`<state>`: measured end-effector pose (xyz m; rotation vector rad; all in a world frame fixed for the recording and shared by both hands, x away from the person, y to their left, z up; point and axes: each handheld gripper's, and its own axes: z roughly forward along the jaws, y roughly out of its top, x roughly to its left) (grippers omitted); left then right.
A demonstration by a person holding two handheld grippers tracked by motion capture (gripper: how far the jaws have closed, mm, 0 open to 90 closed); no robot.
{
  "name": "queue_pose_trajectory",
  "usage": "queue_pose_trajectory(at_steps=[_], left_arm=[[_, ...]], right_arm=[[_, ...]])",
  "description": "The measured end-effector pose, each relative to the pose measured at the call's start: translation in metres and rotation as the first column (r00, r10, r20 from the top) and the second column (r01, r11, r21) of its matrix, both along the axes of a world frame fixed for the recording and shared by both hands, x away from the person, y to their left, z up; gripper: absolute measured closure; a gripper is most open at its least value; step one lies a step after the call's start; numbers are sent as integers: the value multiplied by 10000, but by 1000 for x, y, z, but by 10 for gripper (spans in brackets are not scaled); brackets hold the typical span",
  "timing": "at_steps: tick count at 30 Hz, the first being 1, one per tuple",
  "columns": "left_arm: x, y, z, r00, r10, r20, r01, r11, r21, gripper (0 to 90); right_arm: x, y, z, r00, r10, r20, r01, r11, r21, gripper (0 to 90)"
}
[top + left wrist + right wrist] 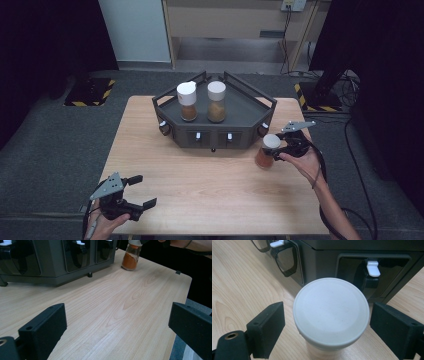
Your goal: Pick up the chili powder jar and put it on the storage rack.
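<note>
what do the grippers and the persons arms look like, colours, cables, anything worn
Both are black two-jaw tools with blocky, flat-faced jaws; small screw holes show in the pads. The left gripper and right gripper each carry a grey three-cornered plate on top and trail a black cable. Forearms are bare, no sleeves; a thin dark band circles the right wrist.

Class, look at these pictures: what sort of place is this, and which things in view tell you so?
Probably a lab or test workspace, not a kitchen: a lone wooden table on grey carpet, black curtains at the sides, hazard-striped tape on the floor and loose cables behind.
</note>
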<state>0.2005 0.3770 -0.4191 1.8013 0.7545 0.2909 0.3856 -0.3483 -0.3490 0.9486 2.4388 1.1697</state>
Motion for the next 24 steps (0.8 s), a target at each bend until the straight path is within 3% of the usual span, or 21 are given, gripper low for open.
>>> queue_pose_trajectory(at_steps=[11,15,24], left_arm=[[0,0,0,10000,7,-9,-7,10000,-20,4],[0,0,0,10000,7,-13,-7,10000,3,4],[0,0,0,10000,12,0,-12,10000,5,4]], right_arm=[[4,4,-7,10000,-41,22,41,9999,-97,239],[4,1,-12,10000,-20,33,20,10000,55,335],[3,3,-10,9998,133,136,-132,9999,-93,345]])
